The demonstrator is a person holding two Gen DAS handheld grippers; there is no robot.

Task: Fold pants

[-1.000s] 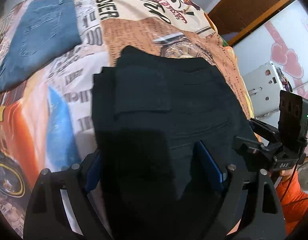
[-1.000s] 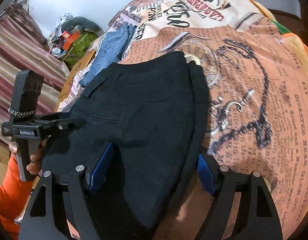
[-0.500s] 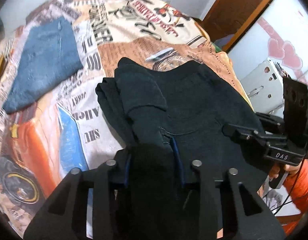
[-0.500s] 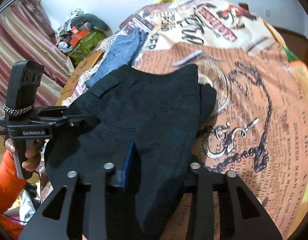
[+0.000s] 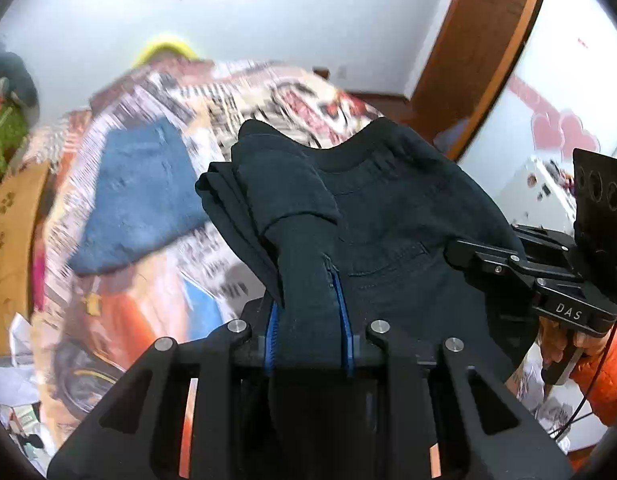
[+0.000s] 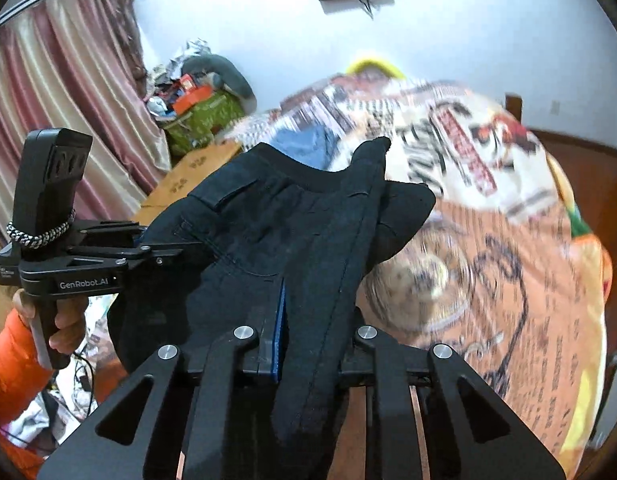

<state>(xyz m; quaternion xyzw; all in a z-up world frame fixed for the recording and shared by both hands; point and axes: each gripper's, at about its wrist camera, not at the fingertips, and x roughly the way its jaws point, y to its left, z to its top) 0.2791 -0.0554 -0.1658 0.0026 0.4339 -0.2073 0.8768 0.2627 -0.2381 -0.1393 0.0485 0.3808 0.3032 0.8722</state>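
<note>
Left gripper (image 5: pixel 308 312): jaws clamped on black pants (image 5: pixel 396 208). Right gripper (image 6: pixel 312 324): jaws clamped likewise, alongside the left.

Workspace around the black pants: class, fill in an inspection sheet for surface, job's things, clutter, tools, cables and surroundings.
Surface: bed with printed newspaper-pattern cover.
Job's things: black fabric pants, lifted, gripped at two edges.
Clutter: folded blue denim jeans on the bed; flat brown cardboard beside it.
Tools: left tool and right tool, both shut on the pants.
Cables: thin black cable under the right handle.
Surroundings: pink striped curtain, wooden door frame.
</note>
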